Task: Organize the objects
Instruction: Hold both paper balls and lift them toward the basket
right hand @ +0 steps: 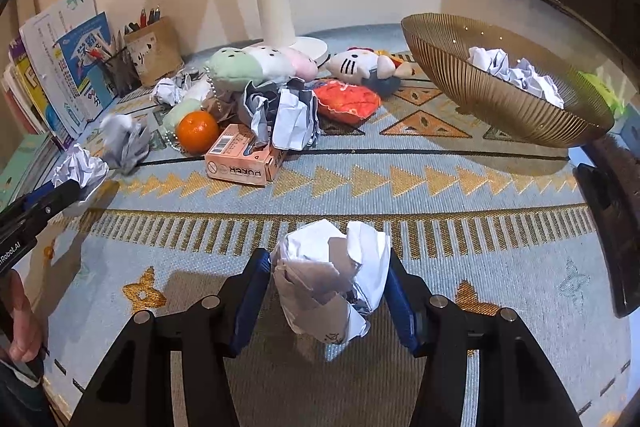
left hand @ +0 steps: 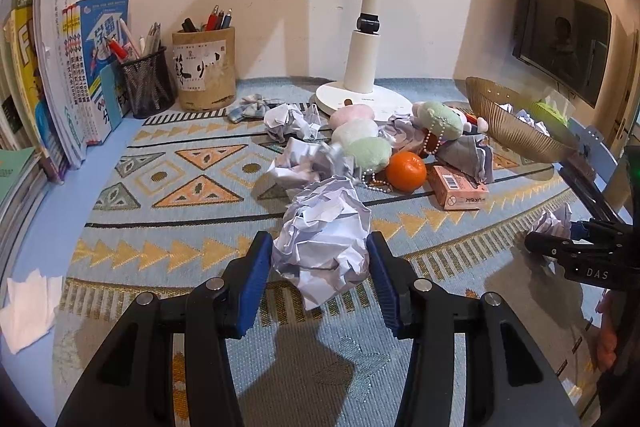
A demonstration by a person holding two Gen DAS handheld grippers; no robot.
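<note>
Above the patterned mat [left hand: 168,187], both tongs tilted downward, left tongs [left hand: 320,259] and right tongs [right hand: 328,279] each clamping crumpled paper.

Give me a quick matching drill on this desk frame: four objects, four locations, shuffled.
Things:
1. round orange tangerine
2. crumpled white paper ball
3. ribbed golden glass bowl
4. tan bamboo pen pot

Places:
A. beside the black mesh pen cup
B. holds several paper wads
C. between the right tongs
D. next to the pink cardboard box

Pairs: 1-D, 2-C, 3-B, 4-A
</note>
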